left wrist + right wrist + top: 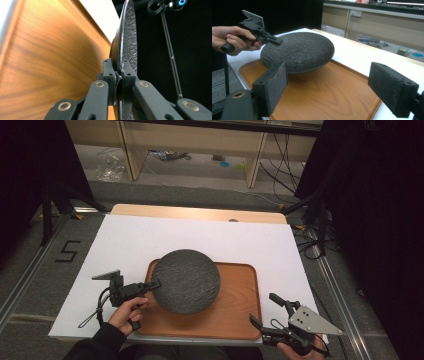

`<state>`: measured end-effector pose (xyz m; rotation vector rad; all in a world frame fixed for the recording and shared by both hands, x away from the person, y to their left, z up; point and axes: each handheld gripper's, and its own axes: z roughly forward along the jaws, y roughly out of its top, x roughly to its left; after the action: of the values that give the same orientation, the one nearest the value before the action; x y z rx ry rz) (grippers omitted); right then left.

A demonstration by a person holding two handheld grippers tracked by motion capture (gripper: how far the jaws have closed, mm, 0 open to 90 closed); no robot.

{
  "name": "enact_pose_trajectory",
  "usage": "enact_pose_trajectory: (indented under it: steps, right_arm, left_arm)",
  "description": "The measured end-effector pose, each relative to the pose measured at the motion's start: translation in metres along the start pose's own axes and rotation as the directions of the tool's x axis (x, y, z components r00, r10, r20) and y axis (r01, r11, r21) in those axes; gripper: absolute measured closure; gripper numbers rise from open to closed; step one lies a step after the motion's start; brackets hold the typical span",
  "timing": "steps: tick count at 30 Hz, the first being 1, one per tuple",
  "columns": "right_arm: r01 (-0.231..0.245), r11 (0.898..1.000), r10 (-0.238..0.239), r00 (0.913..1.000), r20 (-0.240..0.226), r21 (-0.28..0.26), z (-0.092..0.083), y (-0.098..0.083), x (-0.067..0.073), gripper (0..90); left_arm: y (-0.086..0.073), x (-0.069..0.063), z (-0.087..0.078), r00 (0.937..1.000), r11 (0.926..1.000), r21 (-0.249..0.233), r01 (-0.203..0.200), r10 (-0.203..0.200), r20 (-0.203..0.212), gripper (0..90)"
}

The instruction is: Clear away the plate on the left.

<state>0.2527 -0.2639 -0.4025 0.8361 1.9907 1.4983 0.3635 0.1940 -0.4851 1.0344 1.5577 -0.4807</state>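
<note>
While left gripper (156, 283) clamps plate (186, 281), right gripper (267, 311) gapes.

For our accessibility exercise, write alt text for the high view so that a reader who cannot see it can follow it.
The left tool is shut on the rim of a dark round plate held over a wooden tray on a white table. The right tool is open by the tray's near right corner.
</note>
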Motion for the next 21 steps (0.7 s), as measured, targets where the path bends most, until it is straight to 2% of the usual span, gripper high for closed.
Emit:
enact_pose_trajectory:
  steps: [2,3,4,5,6,8,11,15,19,21]
  right_arm:
    - [0.014,1.0,-0.014,0.9999,0.01,-0.015,0.0,0.0,-0.001,17.1]
    - [0.012,1.0,-0.012,0.9999,0.01,-0.012,0.0,0.0,-0.001,17.1]
    - [0.012,1.0,-0.012,0.9999,0.01,-0.012,0.0,0.0,-0.001,17.1]
    - [-0.001,1.0,0.001,1.0,0.005,0.0,0.0,0.0,0.0,17.1]
    - [0.001,1.0,-0.001,1.0,0.005,-0.002,0.0,0.0,0.0,17.1]
    - [0.015,1.0,-0.015,0.9998,0.011,-0.015,0.0,0.0,-0.001,17.1]
    - [0.012,1.0,-0.012,0.9999,0.012,-0.012,0.0,0.0,-0.001,17.1]
    - [0.012,1.0,-0.012,0.9999,0.011,-0.011,0.0,0.0,-0.001,17.2]
    - [0.012,1.0,-0.012,0.9999,0.011,-0.012,0.0,0.0,-0.001,17.1]
    - [0.011,1.0,-0.011,0.9999,0.008,-0.012,0.0,0.0,-0.001,17.1]
  left_arm:
    - [-0.002,0.0,0.002,0.9999,0.9999,-0.009,-0.005,0.005,0.01,85.6]
    - [-0.003,-0.001,0.003,0.9999,0.9999,0.003,-0.01,0.01,0.006,85.6]
    - [-0.004,0.0,0.004,0.9997,0.9999,0.002,-0.017,0.017,0.02,85.6]
    - [-0.006,-0.001,0.005,0.9999,0.9997,0.02,-0.017,0.016,0.005,85.6]
    - [-0.008,-0.002,0.006,0.9998,0.9999,0.006,-0.016,0.015,0.009,85.6]
    - [-0.011,-0.003,0.009,0.9996,0.9991,0.03,-0.028,0.028,0.002,85.5]
    - [-0.014,-0.005,0.011,0.9999,0.9988,0.048,-0.007,0.008,-0.008,85.5]
    - [-0.018,-0.007,0.017,0.9986,0.9929,0.113,-0.039,0.043,-0.03,85.4]
    - [-0.02,-0.006,0.02,0.999,0.9902,0.137,-0.028,0.033,-0.029,84.5]
    - [-0.022,-0.006,0.022,0.9978,0.9862,0.159,-0.046,0.053,-0.039,84.6]
